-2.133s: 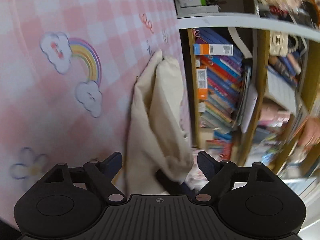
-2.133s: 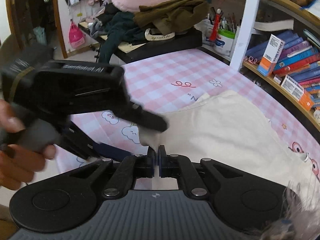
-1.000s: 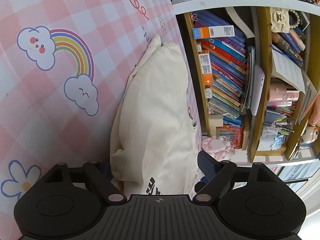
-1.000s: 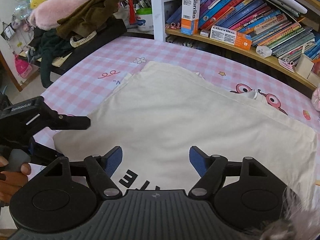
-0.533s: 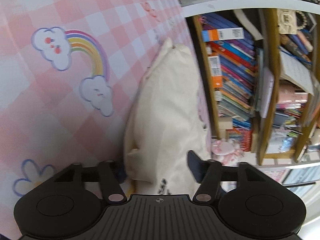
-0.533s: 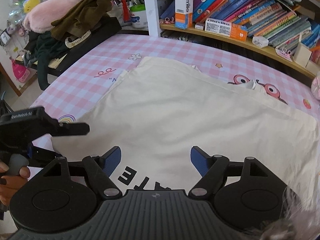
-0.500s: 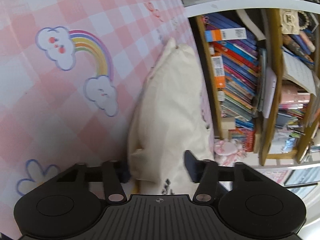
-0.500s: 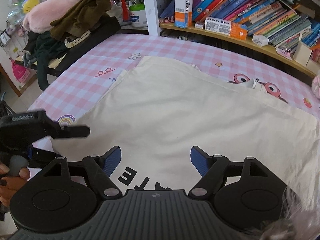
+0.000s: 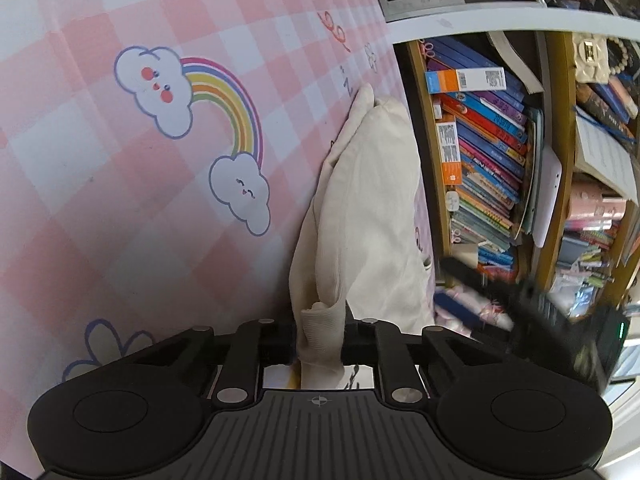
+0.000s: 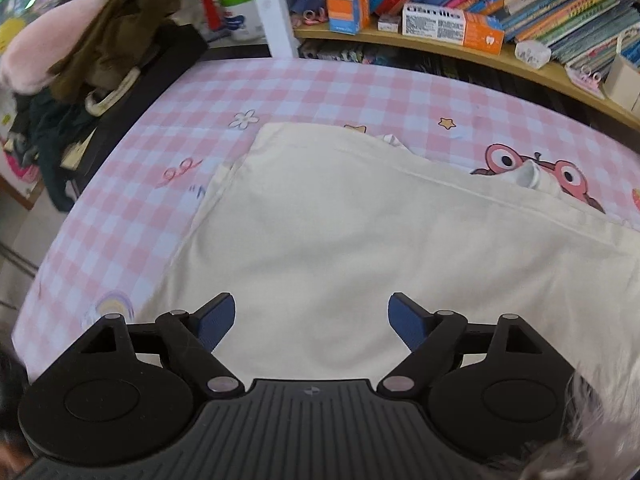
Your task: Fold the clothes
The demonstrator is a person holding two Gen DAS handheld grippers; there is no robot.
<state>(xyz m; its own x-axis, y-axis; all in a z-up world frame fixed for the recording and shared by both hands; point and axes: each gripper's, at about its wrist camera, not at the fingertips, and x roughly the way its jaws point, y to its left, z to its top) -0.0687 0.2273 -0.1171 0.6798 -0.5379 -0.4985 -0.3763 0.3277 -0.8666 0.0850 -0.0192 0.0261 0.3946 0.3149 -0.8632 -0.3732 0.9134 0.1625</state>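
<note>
A cream T-shirt (image 10: 380,240) lies spread on the pink checked bedsheet (image 10: 320,84), its collar (image 10: 528,176) at the far right edge. In the left wrist view the same cream T-shirt (image 9: 372,208) runs away from the camera as a narrow ridge. My left gripper (image 9: 320,336) is shut on a bunched near corner of the shirt. My right gripper (image 10: 310,318) hovers open over the shirt's near part, nothing between its blue pads (image 10: 216,320). The right gripper also shows blurred at the right of the left wrist view.
A bookshelf (image 10: 500,8) full of books lines the far side of the bed. At the left a dark table (image 10: 160,60) carries a pile of clothes (image 10: 112,36) and a pink cushion (image 10: 44,56). A soft toy (image 9: 472,304) lies by the shelf.
My left gripper has closed on the shirt's near corner. My right gripper, still open, has moved forward and left over the shirt, and the printed letters have gone out of its view.
</note>
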